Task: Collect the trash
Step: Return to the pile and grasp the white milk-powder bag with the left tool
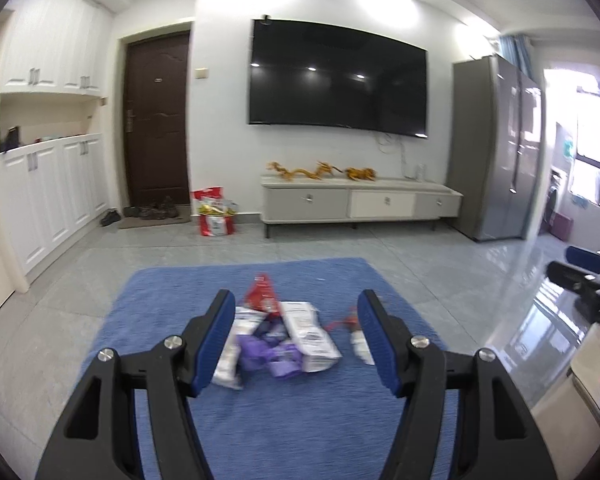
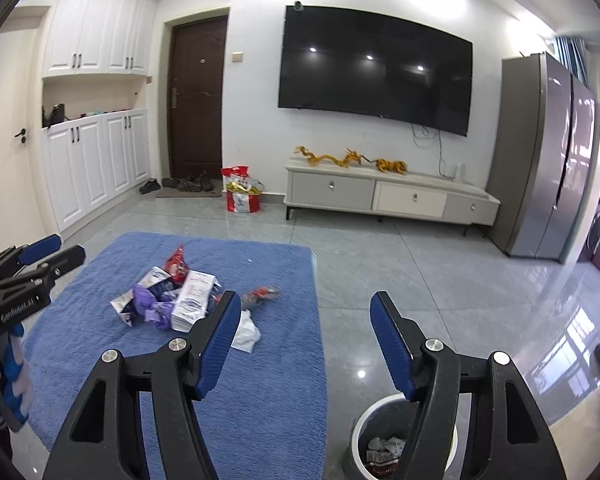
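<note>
Both my tongs, left (image 1: pixel 296 344) and right (image 2: pixel 306 344), stand open and hold nothing. Step in hand, as I judge it: reaching for more trash. Wrappers (image 2: pixel 168 300) lie heaped on the blue rug (image 2: pixel 260 400). Next move: close on one piece. Bin (image 2: pixel 360 432) beside the rug already holds wrappers.

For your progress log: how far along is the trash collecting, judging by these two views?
Done: some wrappers already lie in the bin. In hand: nothing; left gripper and right gripper show open, empty jaws. Left: the wrapper pile and white tissue on the blue rug.
</note>
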`<control>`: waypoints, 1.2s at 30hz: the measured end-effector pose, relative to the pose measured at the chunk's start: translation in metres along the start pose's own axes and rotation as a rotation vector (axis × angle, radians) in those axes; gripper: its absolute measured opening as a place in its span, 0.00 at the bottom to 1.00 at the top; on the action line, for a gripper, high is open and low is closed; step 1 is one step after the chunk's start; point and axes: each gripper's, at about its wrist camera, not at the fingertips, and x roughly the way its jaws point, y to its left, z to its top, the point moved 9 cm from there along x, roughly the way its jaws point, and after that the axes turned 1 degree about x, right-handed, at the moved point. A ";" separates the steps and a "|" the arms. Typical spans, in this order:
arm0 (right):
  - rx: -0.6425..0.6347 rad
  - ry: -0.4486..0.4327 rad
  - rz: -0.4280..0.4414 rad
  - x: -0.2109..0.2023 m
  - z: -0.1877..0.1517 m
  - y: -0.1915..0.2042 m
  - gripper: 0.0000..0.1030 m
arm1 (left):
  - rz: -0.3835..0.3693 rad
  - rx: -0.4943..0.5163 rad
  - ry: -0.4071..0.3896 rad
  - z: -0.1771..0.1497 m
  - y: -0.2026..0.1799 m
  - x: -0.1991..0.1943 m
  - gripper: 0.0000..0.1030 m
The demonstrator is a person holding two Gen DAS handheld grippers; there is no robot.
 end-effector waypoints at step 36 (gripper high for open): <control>0.030 0.235 0.085 0.131 -0.046 0.028 0.65 | -0.045 0.019 0.347 -0.119 0.088 0.132 0.67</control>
